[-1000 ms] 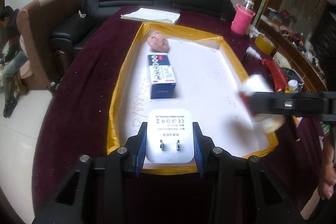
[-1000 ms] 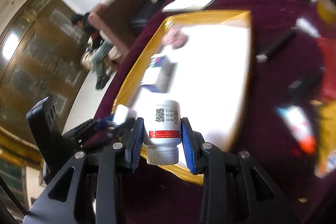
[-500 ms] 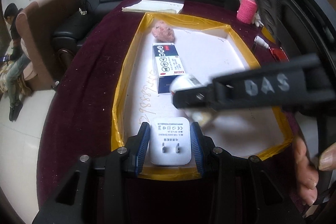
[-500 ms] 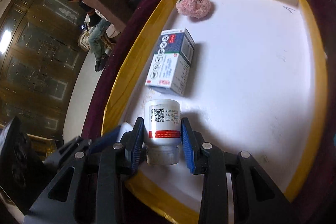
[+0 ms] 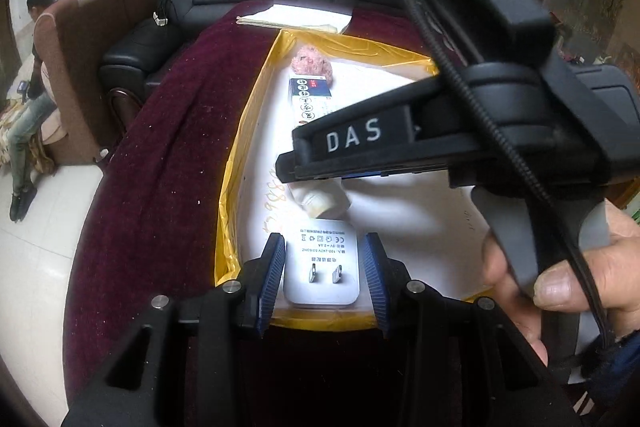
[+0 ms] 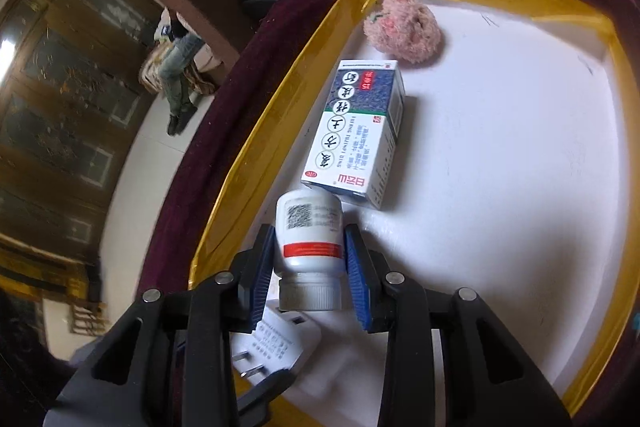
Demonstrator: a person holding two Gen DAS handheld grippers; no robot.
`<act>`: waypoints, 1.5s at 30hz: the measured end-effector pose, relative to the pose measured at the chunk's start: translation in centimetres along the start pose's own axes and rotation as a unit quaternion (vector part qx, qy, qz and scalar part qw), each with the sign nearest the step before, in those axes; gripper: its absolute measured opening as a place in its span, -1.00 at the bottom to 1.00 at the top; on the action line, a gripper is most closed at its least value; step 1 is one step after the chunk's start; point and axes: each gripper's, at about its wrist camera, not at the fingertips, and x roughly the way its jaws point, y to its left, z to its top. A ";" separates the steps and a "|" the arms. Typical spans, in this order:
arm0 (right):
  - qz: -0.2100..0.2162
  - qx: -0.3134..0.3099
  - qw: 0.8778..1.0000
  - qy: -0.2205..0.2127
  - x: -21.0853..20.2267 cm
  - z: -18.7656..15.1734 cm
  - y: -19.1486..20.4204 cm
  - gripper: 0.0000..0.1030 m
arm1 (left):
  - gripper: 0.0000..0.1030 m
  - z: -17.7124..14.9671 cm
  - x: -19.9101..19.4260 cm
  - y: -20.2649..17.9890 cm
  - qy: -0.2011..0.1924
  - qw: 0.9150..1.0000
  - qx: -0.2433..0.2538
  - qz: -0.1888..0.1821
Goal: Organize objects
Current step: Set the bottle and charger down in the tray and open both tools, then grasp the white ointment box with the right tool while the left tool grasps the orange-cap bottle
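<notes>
white charger (image 5: 321, 263) pinched in my left fingers (image 5: 274, 269); right fingers (image 6: 353, 273) clamp a pill bottle (image 6: 310, 242) above the tray (image 6: 256, 131).

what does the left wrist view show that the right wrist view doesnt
Only the left wrist view: the right gripper's black body marked DAS from outside, and the hand gripping it. Only the right wrist view: the white pill bottle's QR code and red band between the right jaws. Both share: the white charger plug, the medicine box, the pink fluffy ball and the yellow-edged white tray.
</notes>
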 end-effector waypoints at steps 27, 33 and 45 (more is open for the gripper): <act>0.028 0.080 0.985 -0.148 -20.0 -10.6 -15.1 0.08 | -0.31 2.6 0.7 -17.5 0.033 0.990 0.093 -0.104; 0.028 0.137 0.970 -0.200 -24.4 -14.6 -21.1 0.16 | -0.32 5.1 5.4 -21.4 0.112 0.984 0.001 -0.136; -0.025 0.164 0.964 -0.210 -26.8 -15.9 -28.5 0.17 | -0.38 5.4 11.0 -24.1 0.150 0.983 -0.051 -0.096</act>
